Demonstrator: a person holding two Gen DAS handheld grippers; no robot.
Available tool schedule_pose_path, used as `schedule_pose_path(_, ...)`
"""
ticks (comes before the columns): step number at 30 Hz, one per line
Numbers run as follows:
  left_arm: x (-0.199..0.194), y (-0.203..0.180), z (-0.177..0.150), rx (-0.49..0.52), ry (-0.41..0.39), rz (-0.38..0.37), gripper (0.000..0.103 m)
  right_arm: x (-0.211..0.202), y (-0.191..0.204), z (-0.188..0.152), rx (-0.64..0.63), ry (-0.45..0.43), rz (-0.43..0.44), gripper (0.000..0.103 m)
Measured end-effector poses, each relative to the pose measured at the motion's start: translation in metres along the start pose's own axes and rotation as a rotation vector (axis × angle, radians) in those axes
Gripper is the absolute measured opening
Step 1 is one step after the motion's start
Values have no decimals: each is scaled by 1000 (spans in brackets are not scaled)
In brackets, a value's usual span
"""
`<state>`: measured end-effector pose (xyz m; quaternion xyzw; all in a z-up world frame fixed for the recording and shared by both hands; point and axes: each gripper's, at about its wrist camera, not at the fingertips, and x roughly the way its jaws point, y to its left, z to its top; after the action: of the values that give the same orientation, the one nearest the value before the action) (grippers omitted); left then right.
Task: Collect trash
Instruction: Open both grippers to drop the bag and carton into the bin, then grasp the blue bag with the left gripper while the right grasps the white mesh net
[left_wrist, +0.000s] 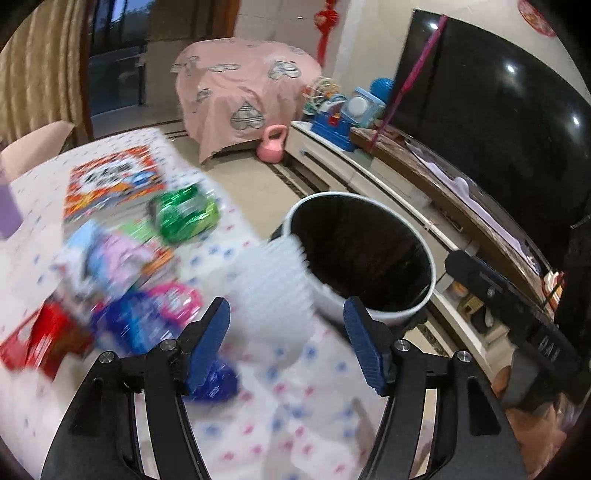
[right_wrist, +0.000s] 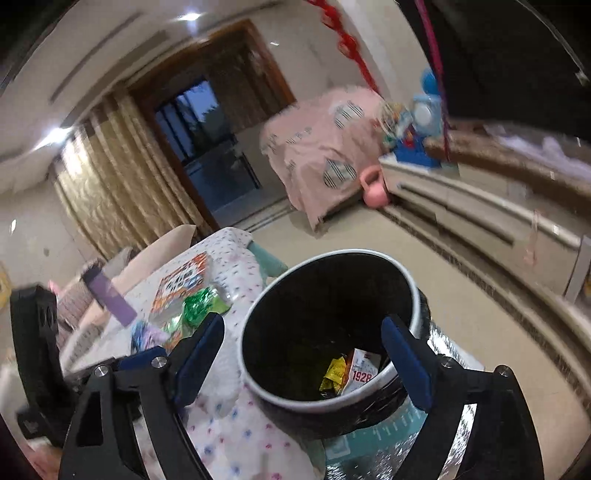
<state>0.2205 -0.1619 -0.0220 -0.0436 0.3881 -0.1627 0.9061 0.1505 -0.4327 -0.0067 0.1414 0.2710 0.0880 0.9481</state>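
Note:
A white-rimmed trash bin with a black inside stands on the floor against the table edge. My left gripper is open over the flowered tablecloth. A blurred white ribbed piece is just beyond its fingertips, and the pads do not press it. Snack wrappers lie on the table to the left: a green foil one, a blue one and a red one. My right gripper is open above the bin, which holds a yellow wrapper and a white-and-red carton.
An orange picture booklet lies further back on the table. A low TV cabinet with a large dark screen runs along the right. A pink kettlebell and a pink-covered piece of furniture stand beyond on the floor.

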Motion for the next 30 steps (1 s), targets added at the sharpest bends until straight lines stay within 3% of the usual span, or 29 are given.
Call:
schedule_pose_path(3,-12,20,-13,-39,-1,20,65,-3,22,-16,-52,6,2,90)
schedule_pose_path(15,-35,74,-51,-146,31,43,65,0,52,-55,17,107,40,102)
schedule_pose_path(24,-47,101,-72,-197,55,30,65,6,72,-75,-15,137,27,102)
schedule_pose_path(27,-45,103,-72,-212,66,4,65,14,76,-76,-28,171,21,99)
schedule_pose_path(30,-41,102,-68,-223,76,-20,65,20,77,-74,-26,179,58,82)
